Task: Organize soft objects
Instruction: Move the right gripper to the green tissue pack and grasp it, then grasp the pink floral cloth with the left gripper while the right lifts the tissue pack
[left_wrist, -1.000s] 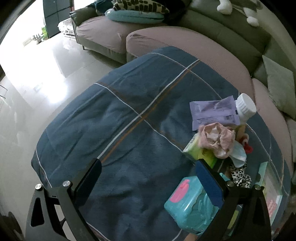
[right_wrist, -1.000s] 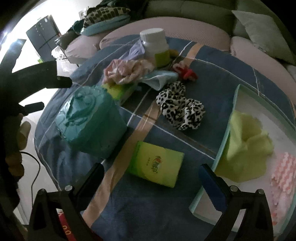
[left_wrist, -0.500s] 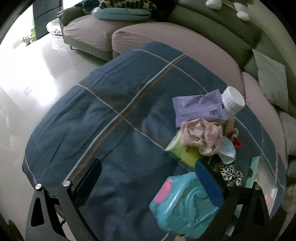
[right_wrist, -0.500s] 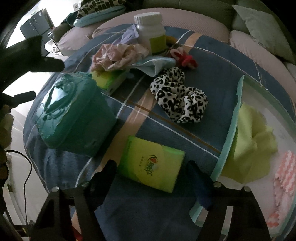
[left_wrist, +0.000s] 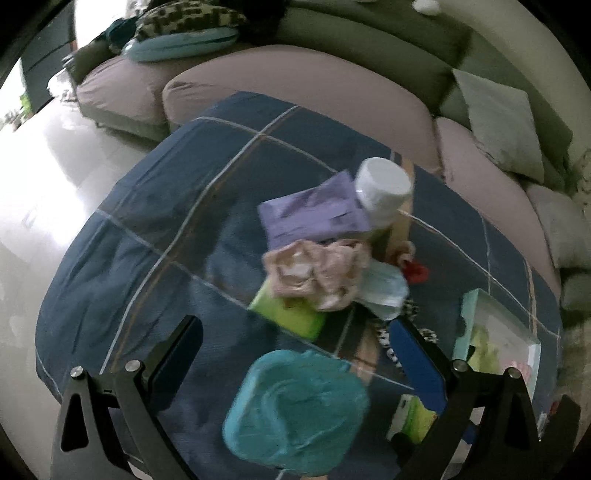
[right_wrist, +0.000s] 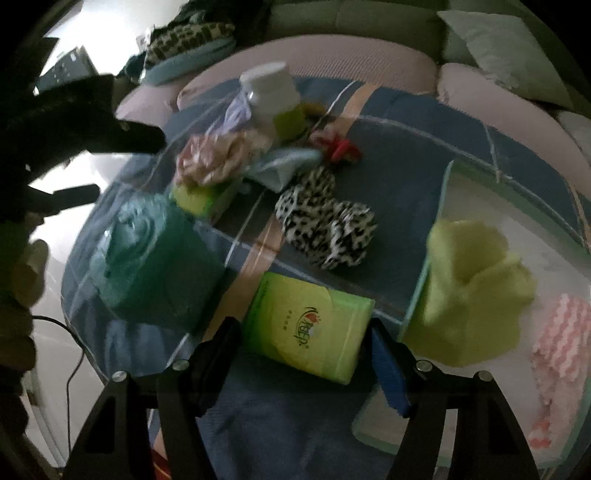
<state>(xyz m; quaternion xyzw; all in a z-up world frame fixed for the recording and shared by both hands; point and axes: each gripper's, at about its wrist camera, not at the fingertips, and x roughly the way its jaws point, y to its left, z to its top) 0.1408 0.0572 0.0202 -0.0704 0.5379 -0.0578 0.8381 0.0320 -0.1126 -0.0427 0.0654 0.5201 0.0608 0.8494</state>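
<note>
A white-capped bottle (left_wrist: 384, 192) stands upright on the blue plaid cover (left_wrist: 177, 229), the landmark here. Behind that cover runs the mauve sofa (left_wrist: 295, 92), with a pale cushion (left_wrist: 498, 118) on it to the right. Left of the cover, glossy floor (left_wrist: 44, 166) gleams.

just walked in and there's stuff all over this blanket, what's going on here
Someone is sorting soft things with a pair of handheld tongs in each hand. The right tongs have their fingers on either side of the green tissue pack, apparently closing on it, right beside the tray that holds a yellow cloth. The left tongs hang open over the teal wipes pack, holding nothing. The leopard scrunchie and the pink cloth lie on the blanket.
</note>
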